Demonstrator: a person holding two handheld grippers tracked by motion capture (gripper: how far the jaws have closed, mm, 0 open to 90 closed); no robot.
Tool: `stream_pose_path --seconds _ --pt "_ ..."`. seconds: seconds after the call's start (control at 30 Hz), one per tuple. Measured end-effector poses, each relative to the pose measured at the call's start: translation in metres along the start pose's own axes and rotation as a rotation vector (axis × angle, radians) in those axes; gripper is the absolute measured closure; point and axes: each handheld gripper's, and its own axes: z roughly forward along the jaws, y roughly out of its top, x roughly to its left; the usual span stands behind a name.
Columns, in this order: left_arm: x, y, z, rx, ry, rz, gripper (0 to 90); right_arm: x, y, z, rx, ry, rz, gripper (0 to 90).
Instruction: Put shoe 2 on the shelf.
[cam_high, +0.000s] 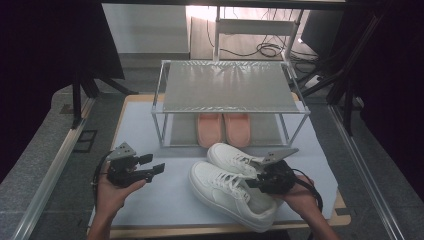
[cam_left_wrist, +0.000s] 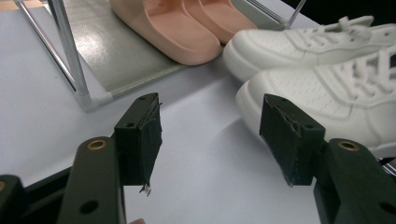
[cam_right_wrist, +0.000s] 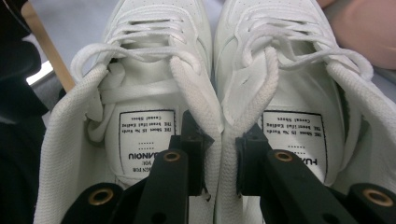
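Two white lace-up sneakers lie side by side on the pale mat, the nearer one (cam_high: 220, 192) and the farther one (cam_high: 231, 157). My right gripper (cam_high: 252, 181) comes in from their heel end. In the right gripper view its jaws (cam_right_wrist: 222, 140) reach into both shoes and pinch the two inner collars together, one pad inside the left sneaker (cam_right_wrist: 149, 56) and one inside the right sneaker (cam_right_wrist: 289, 60). My left gripper (cam_high: 152, 164) rests to the left of the shoes, open with nothing between its jaws (cam_left_wrist: 212, 135). It faces the sneaker toes (cam_left_wrist: 327, 88).
A metal-framed rack (cam_high: 227, 86) stands at the back of the mat (cam_high: 145, 130). A pair of pink slippers (cam_high: 223, 129) sits on its bottom shelf, just behind the sneakers. A rack leg (cam_left_wrist: 70, 60) stands close ahead of the left gripper. The table's front edge (cam_high: 200, 231) is near.
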Motion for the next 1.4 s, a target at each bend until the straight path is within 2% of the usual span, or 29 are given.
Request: stream_pose_path --seconds 0.33,0.5,0.67,1.2,1.4 --pt "0.001 0.0 0.001 0.001 -0.001 -0.002 39.4 -0.013 -0.014 -0.03 -0.074 -0.006 0.058 77.5" --pt "0.001 0.0 0.002 0.005 -0.003 -0.001 39.4 -0.015 -0.017 -0.039 -0.092 -0.007 0.061 77.5" --pt "0.001 0.0 0.002 0.005 -0.001 -0.004 39.4 -0.017 -0.018 -0.05 -0.122 0.015 0.068 77.6" --pt "0.0 0.0 0.006 0.014 -0.003 -0.007 39.4 -0.023 -0.028 -0.108 -0.326 0.094 0.09 77.7" --pt "0.0 0.0 0.007 0.016 -0.006 -0.007 39.4 -0.022 -0.026 -0.121 -0.38 0.096 0.092 77.8"
